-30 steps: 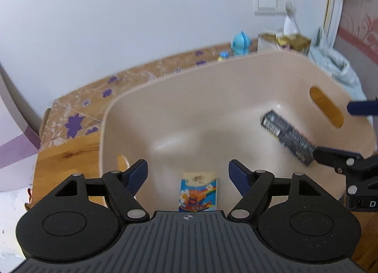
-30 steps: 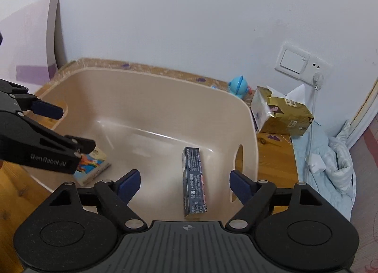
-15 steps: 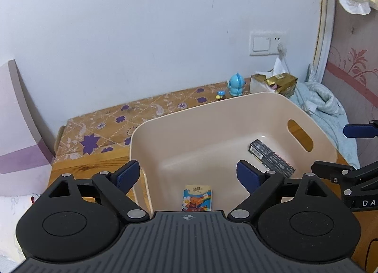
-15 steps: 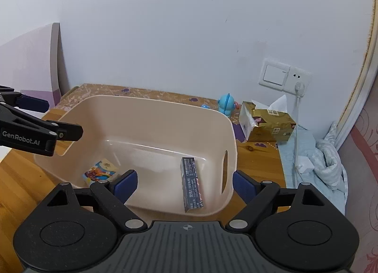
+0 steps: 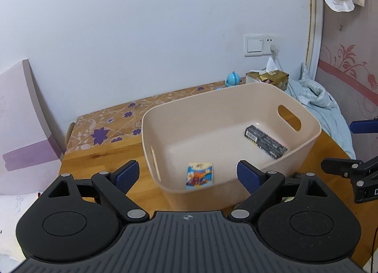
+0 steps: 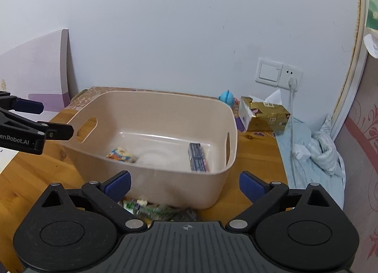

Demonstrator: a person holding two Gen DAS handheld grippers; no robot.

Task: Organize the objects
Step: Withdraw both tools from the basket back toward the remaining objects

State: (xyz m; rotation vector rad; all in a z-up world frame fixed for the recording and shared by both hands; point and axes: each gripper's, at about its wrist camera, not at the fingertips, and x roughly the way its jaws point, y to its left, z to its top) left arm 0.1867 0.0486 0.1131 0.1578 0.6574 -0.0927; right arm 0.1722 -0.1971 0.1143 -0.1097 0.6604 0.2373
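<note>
Beige plastic bin (image 5: pixel 236 105) stood on the wooden counter (image 5: pixel 104 157), colourful packet (image 5: pixel 199 175) near-left and dark box (image 5: pixel 265 141) right inside, left claw (image 5: pixel 187 173) and right claw (image 6: pixel 185 184) both spread apart, empty.

This looks like a bedroom in a home. A wooden table (image 5: pixel 99 154) stands against a plain white wall. At two o'clock on the wall sits a light switch and socket (image 6: pixel 278 74). A gold tissue box (image 6: pixel 264 114) and small blue toy (image 6: pixel 226 98) rest behind; at three o'clock rumpled blue bedding (image 6: pixel 316 152), probably a quilt.
</note>
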